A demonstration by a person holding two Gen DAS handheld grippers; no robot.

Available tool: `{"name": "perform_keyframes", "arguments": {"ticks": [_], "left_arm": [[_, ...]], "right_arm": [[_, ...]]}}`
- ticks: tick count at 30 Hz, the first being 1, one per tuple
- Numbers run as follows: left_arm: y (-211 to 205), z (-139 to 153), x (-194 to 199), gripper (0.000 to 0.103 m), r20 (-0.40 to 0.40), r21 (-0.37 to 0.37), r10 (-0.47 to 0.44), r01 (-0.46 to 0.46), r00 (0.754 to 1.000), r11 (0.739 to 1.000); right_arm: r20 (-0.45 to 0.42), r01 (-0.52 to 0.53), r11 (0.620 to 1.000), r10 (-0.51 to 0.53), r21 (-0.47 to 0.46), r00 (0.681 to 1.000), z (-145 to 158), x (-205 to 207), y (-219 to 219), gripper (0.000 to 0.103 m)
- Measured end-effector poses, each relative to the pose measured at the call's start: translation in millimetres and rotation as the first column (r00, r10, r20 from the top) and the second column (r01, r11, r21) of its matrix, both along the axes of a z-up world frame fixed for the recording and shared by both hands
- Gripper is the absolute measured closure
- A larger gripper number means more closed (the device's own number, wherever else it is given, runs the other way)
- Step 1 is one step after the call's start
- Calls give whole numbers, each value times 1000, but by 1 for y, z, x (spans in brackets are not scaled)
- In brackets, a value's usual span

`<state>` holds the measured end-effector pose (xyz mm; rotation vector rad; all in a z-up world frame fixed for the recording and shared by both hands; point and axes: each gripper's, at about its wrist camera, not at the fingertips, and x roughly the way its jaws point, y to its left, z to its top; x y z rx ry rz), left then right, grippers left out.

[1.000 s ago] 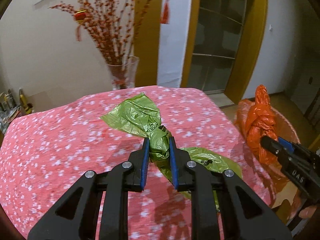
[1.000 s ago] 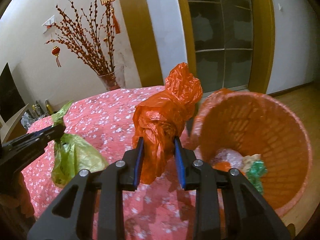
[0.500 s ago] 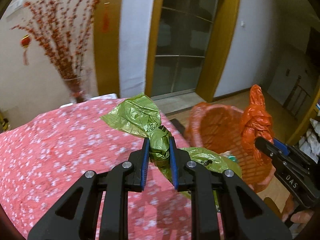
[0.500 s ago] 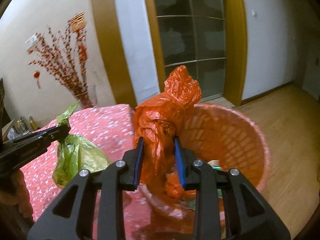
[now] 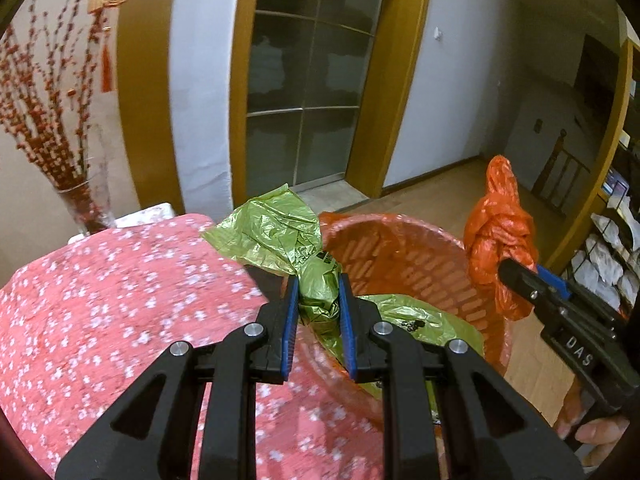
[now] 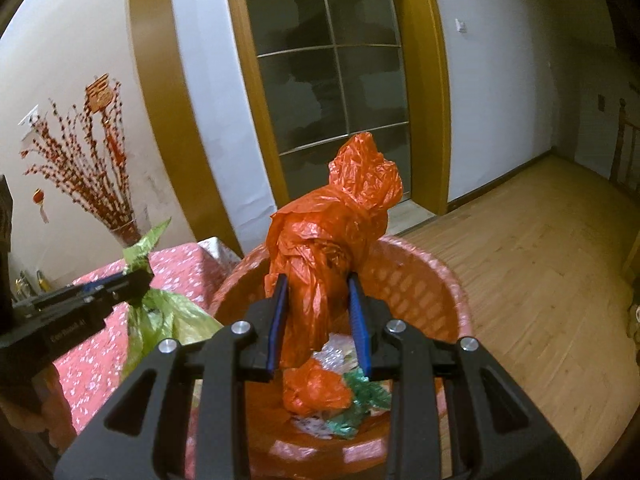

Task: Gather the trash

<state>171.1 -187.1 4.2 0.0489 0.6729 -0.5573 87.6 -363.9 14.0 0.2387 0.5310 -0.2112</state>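
We hold the left claw [image 5: 319, 312] closed on the knotted neck of the green bag [image 5: 318, 290], at frame centre of the left view. The bag's body hangs below the pads, over the near rim of the basket [image 5: 400, 252] at centre right. The table [image 5: 100, 300] with its red cloth fills the lower left.

We hold the right claw [image 6: 319, 316] closed on the twisted neck of the orange bag [image 6: 332, 240], at frame centre of the right view, above the basket [image 6: 432, 276] opening. Trash [image 6: 340, 396] lies on the basket floor, below the pads. The left claw [image 6: 136, 280] with the green bag [image 6: 168, 320] appears at centre left, beside the basket rim.
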Motion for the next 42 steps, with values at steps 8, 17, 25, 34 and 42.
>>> {"name": "perform_keyframes", "arguments": {"ticks": [8, 17, 25, 34, 42], "left_arm": [[-28, -12, 8, 71, -30, 4, -71, 71, 997, 997], [-22, -21, 2, 47, -59, 3, -59, 59, 997, 998], [30, -3, -35, 10, 81, 2, 51, -51, 995, 999], [97, 9, -82, 2, 217, 19, 248, -258, 944, 966], [137, 8, -118, 2, 276, 57, 391, -421, 878, 905]], "right_arm": [[12, 28, 999, -28, 17, 1000, 2, 3, -22, 63], [23, 66, 997, -67, 29, 997, -2, -11, -26, 34], [133, 190, 962, -166, -197, 977, 19, -43, 12, 4], [122, 226, 918, -196, -326, 973, 23, -62, 64, 4], [135, 150, 931, -110, -332, 985, 22, -86, 110, 4]]}}
